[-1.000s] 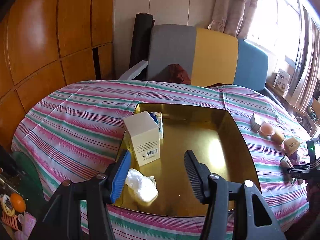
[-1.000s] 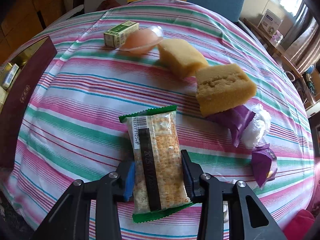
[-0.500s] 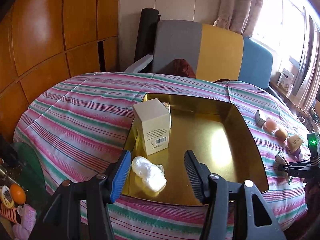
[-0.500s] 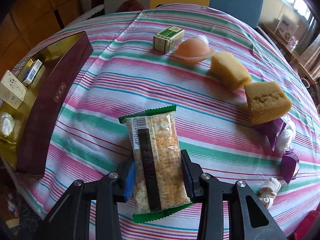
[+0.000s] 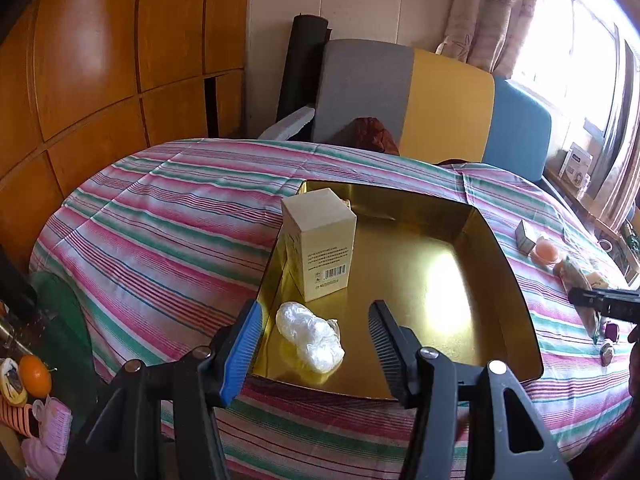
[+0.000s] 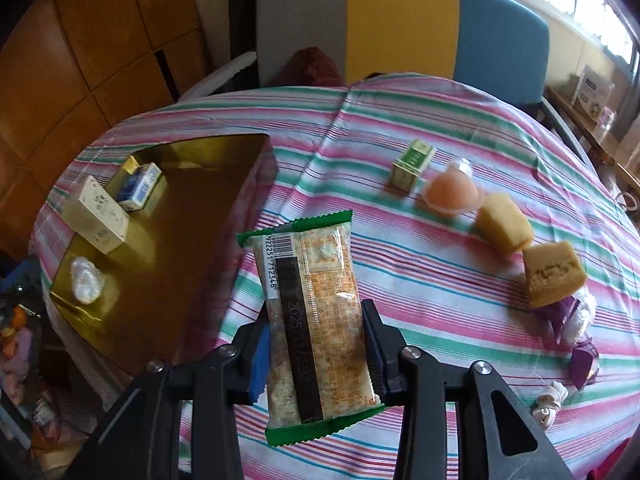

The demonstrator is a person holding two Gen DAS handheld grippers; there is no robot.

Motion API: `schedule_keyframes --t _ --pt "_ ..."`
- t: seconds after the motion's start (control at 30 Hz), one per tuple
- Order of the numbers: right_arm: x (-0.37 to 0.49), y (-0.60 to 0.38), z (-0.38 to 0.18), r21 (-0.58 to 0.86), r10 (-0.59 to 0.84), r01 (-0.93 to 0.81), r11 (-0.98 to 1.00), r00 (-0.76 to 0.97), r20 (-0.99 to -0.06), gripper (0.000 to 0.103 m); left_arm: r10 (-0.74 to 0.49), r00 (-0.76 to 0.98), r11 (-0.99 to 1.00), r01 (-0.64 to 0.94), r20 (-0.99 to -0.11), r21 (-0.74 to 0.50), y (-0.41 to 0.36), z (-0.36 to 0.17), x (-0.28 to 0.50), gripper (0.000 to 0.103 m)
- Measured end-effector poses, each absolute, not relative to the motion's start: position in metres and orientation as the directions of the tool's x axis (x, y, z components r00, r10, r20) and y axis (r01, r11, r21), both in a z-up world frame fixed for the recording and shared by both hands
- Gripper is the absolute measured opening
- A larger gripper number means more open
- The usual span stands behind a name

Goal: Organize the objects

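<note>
Lifted off the table, our right tool (image 6: pixel 316 356) now carries the clamped cracker packet (image 6: pixel 310 320) toward the gold tray (image 6: pixel 192 248), while our left tool (image 5: pixel 316 336) waits released.

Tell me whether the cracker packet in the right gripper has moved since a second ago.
Yes. The cracker packet, clamped in the right gripper, has been carried up off the striped tablecloth and toward the gold tray, away from the cake pieces.

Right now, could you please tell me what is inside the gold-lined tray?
The gold-lined tray holds an upright cream carton, a crumpled clear plastic wad and a small blue-and-white box. That carton hides the small box from the left wrist view.
</note>
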State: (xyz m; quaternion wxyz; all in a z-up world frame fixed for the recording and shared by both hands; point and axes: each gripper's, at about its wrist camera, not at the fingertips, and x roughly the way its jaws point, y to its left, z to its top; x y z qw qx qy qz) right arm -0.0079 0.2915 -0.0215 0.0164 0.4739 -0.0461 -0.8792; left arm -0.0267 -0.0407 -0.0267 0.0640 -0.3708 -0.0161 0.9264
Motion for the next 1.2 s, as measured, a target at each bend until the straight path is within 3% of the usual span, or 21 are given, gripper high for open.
schedule_keyframes --t 0.2,0.47,0.53,0.73,0.97,1.2 --pt "-0.037 0.218 -0.01 0.2 -0.226 0.107 -0.974 -0.519 -0.824 0.041 0.114 -0.723 -0.993 -0.068 -0.681 -0.094 -0.056 -0.026 -0.025 0.056" --pt "-0.087 0.136 -0.072 0.208 -0.22 0.071 -0.975 -0.357 -0.908 0.041 0.078 -0.722 -0.993 0.008 -0.687 -0.122 -0.086 -0.028 -0.027 0.056" --pt "-0.096 0.121 -0.083 0.266 -0.273 0.066 -0.962 -0.328 -0.904 0.041 0.074 -0.721 -0.991 0.022 -0.689 -0.129 -0.092 -0.029 -0.028 0.056" --pt "-0.101 0.099 -0.093 0.485 -0.484 0.072 -0.871 -0.281 -0.828 0.054 0.071 -0.718 -0.99 0.035 -0.693 -0.137 -0.1 -0.032 -0.03 0.056" --pt "-0.082 0.107 -0.073 0.406 -0.425 0.132 -0.904 -0.367 -0.827 0.06 0.091 -0.71 -0.99 0.012 -0.699 -0.141 -0.094 -0.034 -0.03 0.056" --pt "-0.052 0.119 -0.051 0.233 -0.3 0.192 -0.953 -0.509 -0.807 0.065 0.109 -0.722 -0.992 -0.039 -0.684 -0.117 -0.075 -0.026 -0.024 0.056"
